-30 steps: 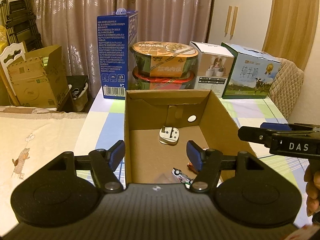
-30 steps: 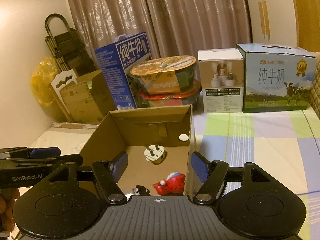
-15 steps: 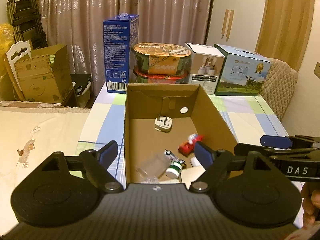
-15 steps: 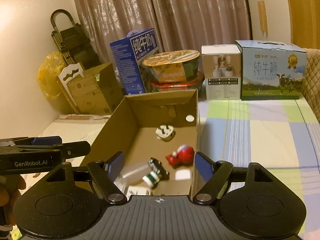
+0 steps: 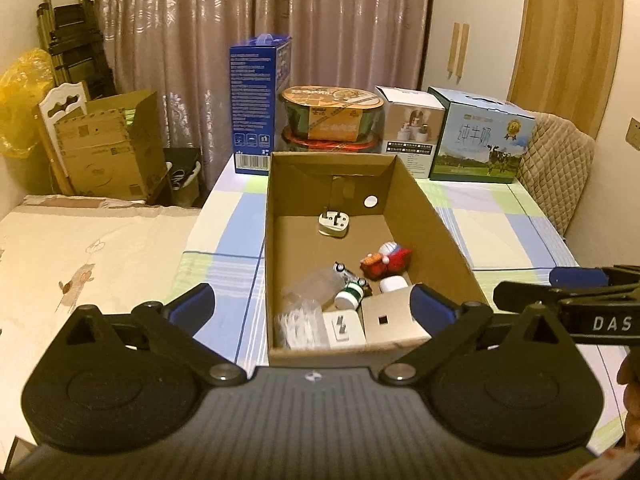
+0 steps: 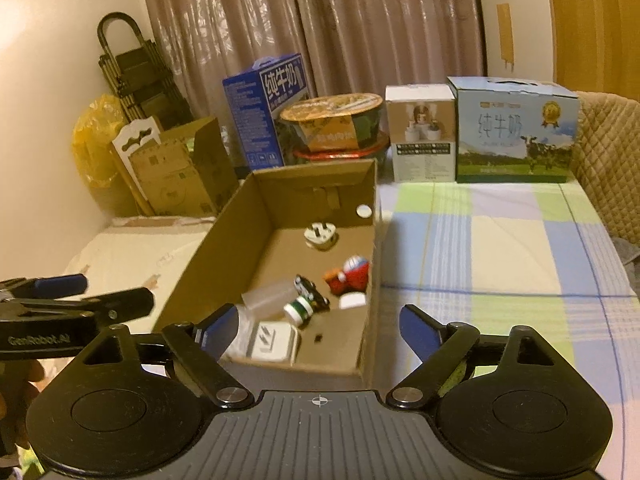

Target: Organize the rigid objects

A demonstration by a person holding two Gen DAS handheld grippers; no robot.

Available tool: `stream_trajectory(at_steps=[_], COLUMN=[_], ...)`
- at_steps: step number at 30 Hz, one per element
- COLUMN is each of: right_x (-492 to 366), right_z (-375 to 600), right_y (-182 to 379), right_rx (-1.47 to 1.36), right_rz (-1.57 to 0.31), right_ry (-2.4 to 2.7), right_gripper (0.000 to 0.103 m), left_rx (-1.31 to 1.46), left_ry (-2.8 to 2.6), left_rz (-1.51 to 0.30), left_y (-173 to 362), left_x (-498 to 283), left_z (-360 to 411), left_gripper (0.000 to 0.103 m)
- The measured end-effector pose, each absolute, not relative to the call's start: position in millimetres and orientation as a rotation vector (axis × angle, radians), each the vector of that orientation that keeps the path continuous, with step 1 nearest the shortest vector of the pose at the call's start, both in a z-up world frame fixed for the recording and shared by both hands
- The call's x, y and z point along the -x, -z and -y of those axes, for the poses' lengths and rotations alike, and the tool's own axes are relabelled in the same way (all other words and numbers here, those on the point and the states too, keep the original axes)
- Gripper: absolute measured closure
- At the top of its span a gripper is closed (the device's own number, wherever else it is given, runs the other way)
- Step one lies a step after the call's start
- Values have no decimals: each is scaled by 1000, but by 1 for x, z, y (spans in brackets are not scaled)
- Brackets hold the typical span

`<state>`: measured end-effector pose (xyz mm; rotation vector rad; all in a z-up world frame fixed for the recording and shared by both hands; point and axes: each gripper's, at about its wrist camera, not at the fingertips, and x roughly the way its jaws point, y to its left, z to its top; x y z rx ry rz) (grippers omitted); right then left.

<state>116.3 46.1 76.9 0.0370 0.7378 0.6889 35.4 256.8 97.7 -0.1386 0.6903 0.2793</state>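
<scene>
Both tongs stand wide and hold nothing: the left gripper, matte black with blue rubber pads, hangs over the near end of the open cardboard box, and the right gripper, of the same build, hangs over the box's near right corner. Each also shows side-on in the other's view, as a flat black bar tipped in blue. Plain brown and corrugated, the long rectangular box sits on a table under a cloth checked in blue, green and cream, with a small round hole in its far wall. Inside lie the rigid objects: a glossy cream plug adapter with metal pins up, near the far wall; a rounded red and white toy figure by the right wall; a small black and white toy car beside it; a little white bottle with a green band; a frosted translucent plastic container lying on its side; a flat white square charger at the near wall; and a folded cardboard flap with a small square cut-out. Beyond the box stand a tall blue milk carton, two stacked round instant-noodle bowls with printed lids, a white product box and a green and blue milk case. Ribbed, shiny curtains hang behind.
</scene>
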Motion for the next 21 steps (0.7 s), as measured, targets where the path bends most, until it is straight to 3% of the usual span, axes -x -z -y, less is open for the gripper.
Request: stream_trajectory(at_steps=[21], right_x=[-47], right_z=[1], right_y=[-73], right_rx=[7], right_rz=[-769], right_ry=[-620], right_gripper=[14], left_rx=[177], left_ry=[-321], left_rz=[-779], left_y=[-98], left_x=[31], left_z=[-211], left_gripper=[1])
